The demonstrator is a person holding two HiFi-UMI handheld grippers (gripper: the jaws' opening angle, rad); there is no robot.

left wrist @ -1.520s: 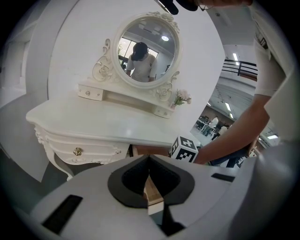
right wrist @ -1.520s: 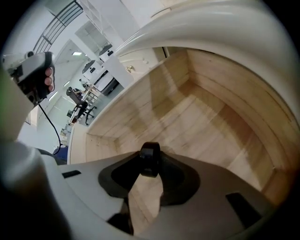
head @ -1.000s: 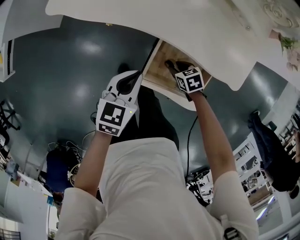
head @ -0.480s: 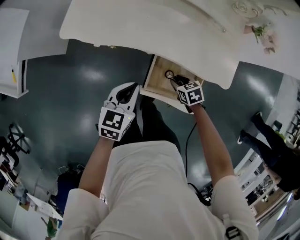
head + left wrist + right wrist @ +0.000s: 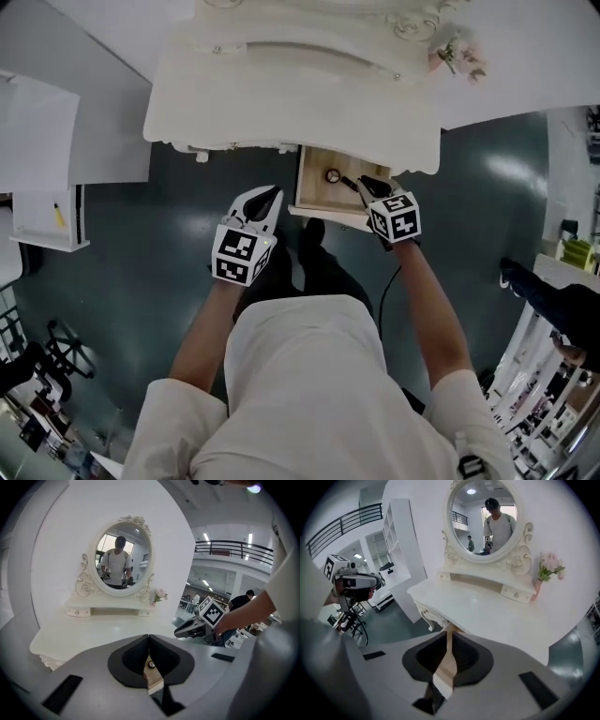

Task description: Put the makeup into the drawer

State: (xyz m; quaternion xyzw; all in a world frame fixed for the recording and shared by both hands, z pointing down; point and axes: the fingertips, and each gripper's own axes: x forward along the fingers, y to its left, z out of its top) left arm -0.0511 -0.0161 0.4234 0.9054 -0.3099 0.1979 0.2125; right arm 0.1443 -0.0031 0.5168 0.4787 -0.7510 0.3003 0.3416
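The right claw [image 5: 448, 634] is closing, only a thin slit left and nothing between its jaws, poised over the right side of the open drawer [image 5: 314, 195]. The left claw [image 5: 149, 638], jaws pressed together and empty, hangs just off the drawer's left front corner. The makeup [image 5: 333, 175], a small round piece, lies inside the drawer under the tabletop [image 5: 281, 84], so shutting it seems all that is left. Set a closed claw against the middle of the drawer front and push straight in, evenly, so it neither skews nor jolts the makeup.

Oval mirror [image 5: 123, 555], pink flowers [image 5: 551, 566], white shelving [image 5: 405, 559], dark floor [image 5: 150, 253]
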